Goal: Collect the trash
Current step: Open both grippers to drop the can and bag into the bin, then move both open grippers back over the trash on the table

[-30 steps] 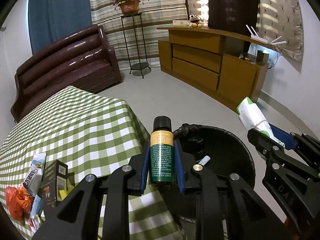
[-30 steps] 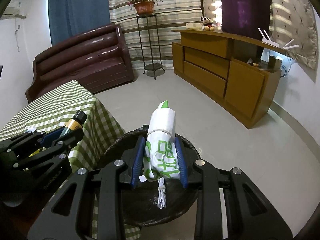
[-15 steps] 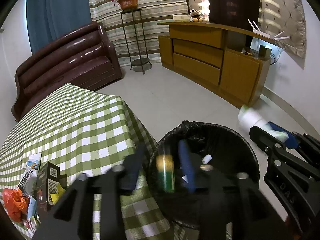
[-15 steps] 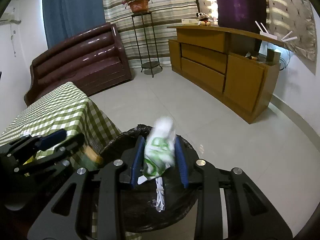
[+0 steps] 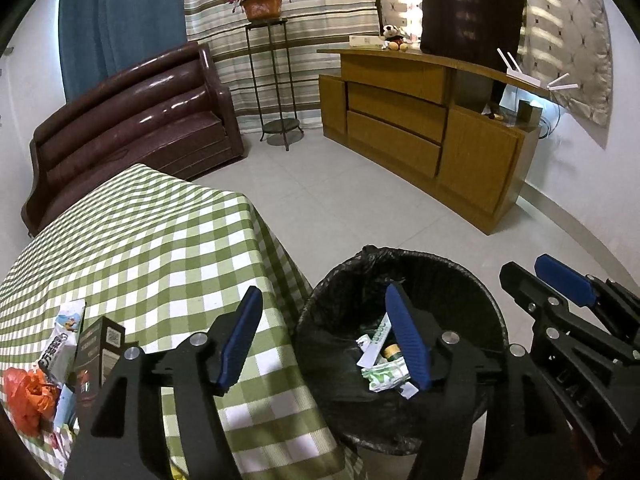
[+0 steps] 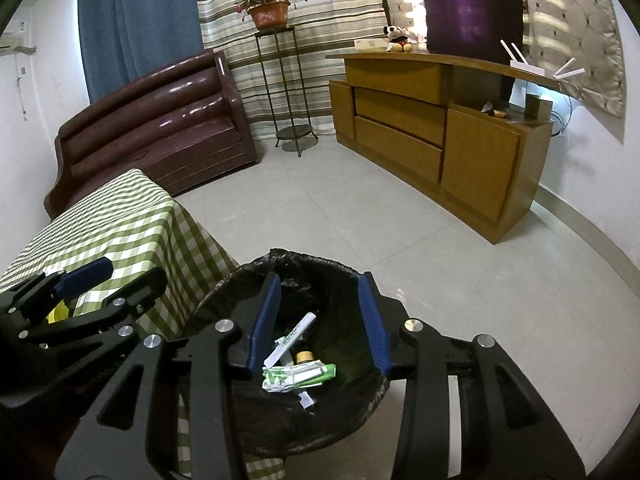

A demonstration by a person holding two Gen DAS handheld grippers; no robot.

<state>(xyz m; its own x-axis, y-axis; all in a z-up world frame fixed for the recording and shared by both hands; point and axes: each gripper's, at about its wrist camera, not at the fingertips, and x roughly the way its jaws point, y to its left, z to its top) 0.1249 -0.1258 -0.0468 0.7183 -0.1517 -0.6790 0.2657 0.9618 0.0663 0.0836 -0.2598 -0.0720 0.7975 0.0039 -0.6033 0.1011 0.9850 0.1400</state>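
The task looks partly done, in my judgement. Several pieces of trash already lie at the bottom of the bin, which is lined with a black bag and stands on the floor just beside the corner of the tabletop with its green checked cloth. Inside the bin I can see a green and white wrapper, a long white sachet leaning across it, the gold neck of a small bottle that is mostly hidden under the wrapper, and a small white scrap near the front. The left gripper is above the near edge of the bin and the tabletop corner; its jaws are opening and nothing is between them. The right gripper hangs directly over the bin; its jaws are opening too and they are empty, so the trash seen between them is down in the bin and not in a grip. What is left is on the tabletop, at its near left part: an orange crumpled bag, a dark small box standing upright, and a white snack packet just beside the box. More small pieces may lie below these at the picture edge, but they are too cut off to name. I judge that at least these three things must still go into the bin.
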